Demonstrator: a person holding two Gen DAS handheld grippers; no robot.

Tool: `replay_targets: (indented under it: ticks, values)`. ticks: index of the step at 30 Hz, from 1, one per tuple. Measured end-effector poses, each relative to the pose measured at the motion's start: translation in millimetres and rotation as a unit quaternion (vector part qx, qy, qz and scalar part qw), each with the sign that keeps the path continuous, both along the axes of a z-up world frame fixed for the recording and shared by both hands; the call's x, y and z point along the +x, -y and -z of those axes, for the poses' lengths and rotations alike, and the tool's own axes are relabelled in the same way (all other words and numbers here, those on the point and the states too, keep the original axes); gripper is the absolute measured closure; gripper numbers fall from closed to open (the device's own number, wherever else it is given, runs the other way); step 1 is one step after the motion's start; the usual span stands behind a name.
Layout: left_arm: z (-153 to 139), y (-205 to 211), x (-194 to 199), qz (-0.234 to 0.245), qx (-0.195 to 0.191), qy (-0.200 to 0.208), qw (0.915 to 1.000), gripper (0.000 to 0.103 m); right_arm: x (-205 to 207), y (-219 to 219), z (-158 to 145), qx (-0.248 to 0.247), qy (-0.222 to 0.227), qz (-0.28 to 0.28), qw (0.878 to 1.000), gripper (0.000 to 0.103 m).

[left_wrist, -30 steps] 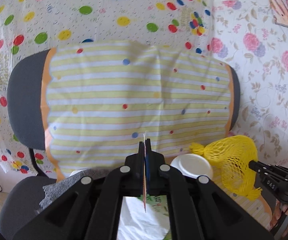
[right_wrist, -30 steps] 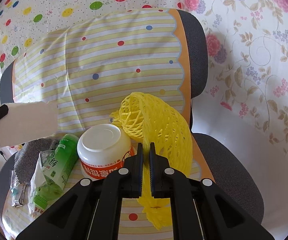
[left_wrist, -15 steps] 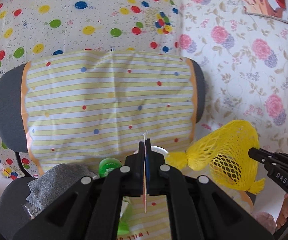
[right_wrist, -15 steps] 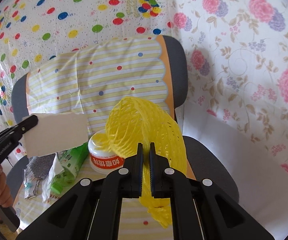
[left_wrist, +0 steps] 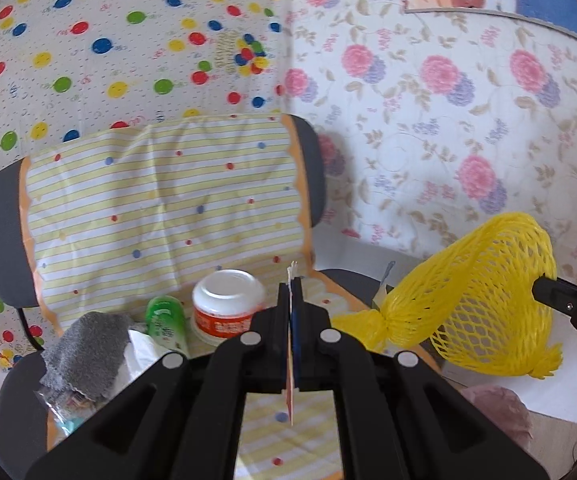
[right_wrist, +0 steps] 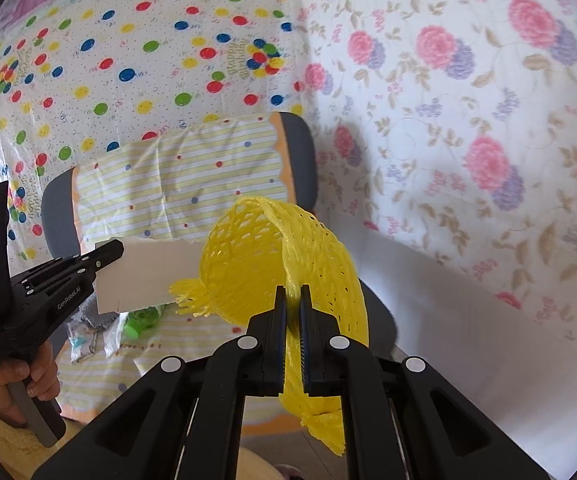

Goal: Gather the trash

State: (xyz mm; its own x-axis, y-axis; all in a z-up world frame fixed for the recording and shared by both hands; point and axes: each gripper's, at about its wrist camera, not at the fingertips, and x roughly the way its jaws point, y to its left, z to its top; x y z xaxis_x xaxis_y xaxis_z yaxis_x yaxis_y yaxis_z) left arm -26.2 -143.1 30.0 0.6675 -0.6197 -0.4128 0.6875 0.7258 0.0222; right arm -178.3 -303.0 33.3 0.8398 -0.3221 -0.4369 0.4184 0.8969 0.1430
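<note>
My left gripper (left_wrist: 291, 285) is shut on a thin piece of card (left_wrist: 289, 384), seen edge-on in its own view and as a flat white sheet (right_wrist: 148, 272) in the right wrist view, where that gripper (right_wrist: 112, 249) is held by a hand (right_wrist: 28, 380). My right gripper (right_wrist: 293, 294) is shut on a yellow mesh net (right_wrist: 312, 256), which hangs in the air at the right of the left wrist view (left_wrist: 484, 300). On the chair seat lie a white tub with a red label (left_wrist: 228, 308), a green bottle (left_wrist: 164, 320), a grey cloth (left_wrist: 84, 356) and a clear wrapper (left_wrist: 64, 400).
A grey office chair (left_wrist: 0, 232) with a yellow striped cover (left_wrist: 160, 208) stands against walls hung with dotted (left_wrist: 88, 40) and floral (left_wrist: 448, 120) sheets. White floor (left_wrist: 560, 396) shows to the right of the seat. A pinkish slipper (left_wrist: 500, 404) is at lower right.
Both grippers have drawn back from the chair and swung right, carrying the card and the yellow net. The chair looks smaller and the floral wall fills more of both views.
</note>
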Motion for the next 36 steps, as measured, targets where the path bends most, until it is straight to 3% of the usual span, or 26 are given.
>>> replay_targets:
  ticks: [9, 17, 25, 27, 30, 36]
  values:
    - [29.2, 47.0, -64.3, 0.122, 0.017, -0.033, 0.9918, 0.103, -104.1, 8.7, 31.4, -0.005, -0.054, 0.101, 0.993, 0.096]
    - [78.5, 101.2, -113.1, 0.227, 0.056, -0.077, 0.9692, 0.103, -179.6, 37.5, 88.0, 0.045, -0.127, 0.195, 0.971, 0.096]
    - [110.3, 137.9, -139.5, 0.278, 0.094, -0.105, 0.9502, 0.103, -175.6, 81.9, 169.8, 0.151, -0.154, 0.214, 0.953, 0.092]
    - [115.2, 144.2, -139.7, 0.283, 0.102, -0.112, 0.9469, 0.103, -172.6, 88.4, 182.3, 0.166, -0.162, 0.213, 0.949, 0.082]
    - [122.6, 154.5, -141.5, 0.295, 0.114, -0.123, 0.9406, 0.103, -171.6, 93.3, 186.6, 0.172, -0.160, 0.212, 0.949, 0.071]
    - [141.6, 177.9, -159.6, 0.334, 0.148, -0.139, 0.9206, 0.103, -174.9, 93.5, 172.1, 0.147, -0.146, 0.221, 0.953, 0.069]
